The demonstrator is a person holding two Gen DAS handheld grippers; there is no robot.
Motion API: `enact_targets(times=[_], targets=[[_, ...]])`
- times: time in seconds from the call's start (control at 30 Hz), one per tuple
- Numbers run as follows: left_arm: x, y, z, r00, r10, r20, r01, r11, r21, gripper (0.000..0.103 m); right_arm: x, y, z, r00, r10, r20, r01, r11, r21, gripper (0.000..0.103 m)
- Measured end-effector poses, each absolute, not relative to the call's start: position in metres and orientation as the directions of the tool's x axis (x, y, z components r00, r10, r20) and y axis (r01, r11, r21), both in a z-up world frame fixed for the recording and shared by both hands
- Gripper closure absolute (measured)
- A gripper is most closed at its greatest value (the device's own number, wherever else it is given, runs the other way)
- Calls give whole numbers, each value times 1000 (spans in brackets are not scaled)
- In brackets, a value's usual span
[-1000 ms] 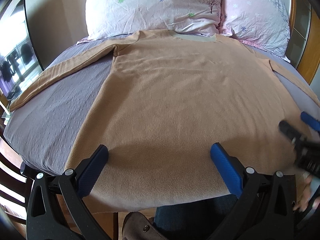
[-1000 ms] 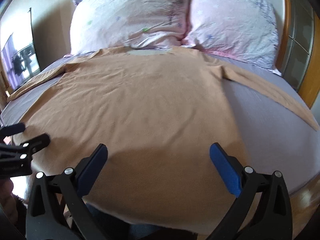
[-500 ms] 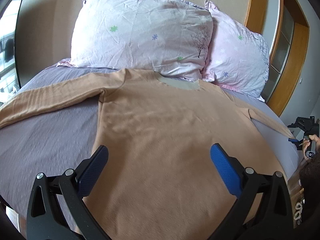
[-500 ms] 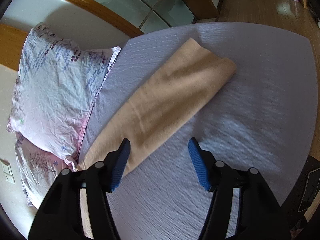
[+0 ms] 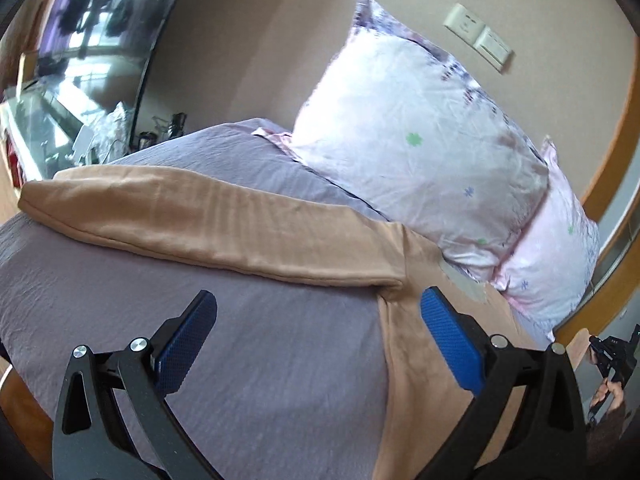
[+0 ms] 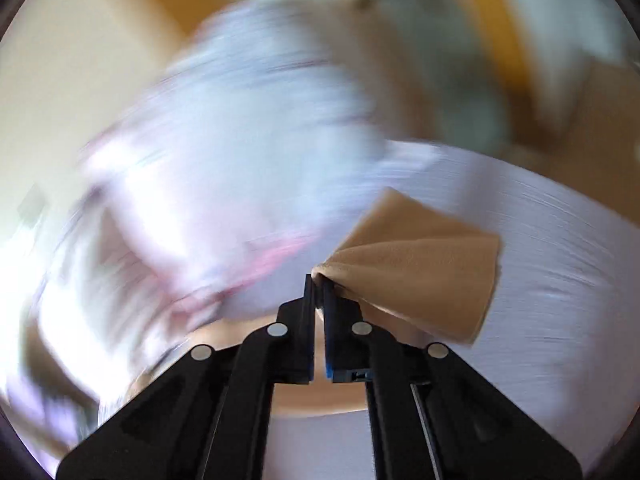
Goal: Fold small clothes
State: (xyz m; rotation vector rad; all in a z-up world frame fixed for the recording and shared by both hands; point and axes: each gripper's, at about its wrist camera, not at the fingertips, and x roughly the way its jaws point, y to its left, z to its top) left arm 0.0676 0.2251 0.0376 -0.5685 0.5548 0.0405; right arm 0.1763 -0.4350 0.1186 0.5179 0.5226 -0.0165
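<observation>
grey-purple bed sheet (image 5: 280, 360) bearing a tan long-sleeved knit shirt (image 5: 420, 360), one sleeve (image 5: 200, 220) outstretched below floral white pillows (image 5: 420, 140); left gripper (image 5: 320, 336) spread apart above the sheet; right gripper (image 6: 318, 280) clamped on the other sleeve's cuff (image 6: 420, 272).

Pillows (image 6: 224, 152) behind right tongs (image 6: 318, 280) motion-blurred

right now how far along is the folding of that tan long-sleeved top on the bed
Barely started. Done: the tan long-sleeved top lies spread on the grey-purple bedsheet. In hand: the right gripper is shut on the cuff end of one sleeve, lifted off the sheet. Left: the other sleeve lies flat and unfolded, the left gripper is open above the sheet, and the body is unfolded.
</observation>
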Motion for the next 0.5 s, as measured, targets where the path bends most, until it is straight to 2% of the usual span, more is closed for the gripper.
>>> enact_targets(times=[0.07,0.13,0.2,0.23,0.27,0.3,0.37,0.4,0.43,0.5], targets=[[68,247,33,844,-105,-526,-244,798,-551,1,204,-347,130,834,267,-482,-74,921,382,100],[68,261,29,838,-98,-536,-283,762,-582,1,223,-270,122,756,389,-526,-242,913,328,100],[68,273,24,826,-88,-557,-329,728,-602,1,245,-191,89,598,462,-655,-383,883,272,99],[67,280,21,822,-89,-562,-342,713,-612,1,255,-160,70,508,461,-727,-424,869,254,95],[65,284,19,819,-90,-567,-355,698,-623,1,259,-134,51,424,455,-783,-454,855,251,91],[64,290,16,814,-90,-574,-371,680,-632,1,265,-121,43,397,458,-796,-463,848,256,90],[62,303,10,808,-89,-583,-401,641,-654,1,273,-110,43,409,492,-768,-465,837,288,75],[61,309,8,806,-89,-585,-415,619,-666,1,275,-108,46,417,507,-755,-459,834,306,61],[62,314,6,804,-88,-588,-429,600,-676,1,284,-106,47,417,522,-744,-450,830,330,56],[64,323,4,805,-84,-587,-446,567,-693,3,291,-95,41,387,535,-751,-432,825,364,55]])
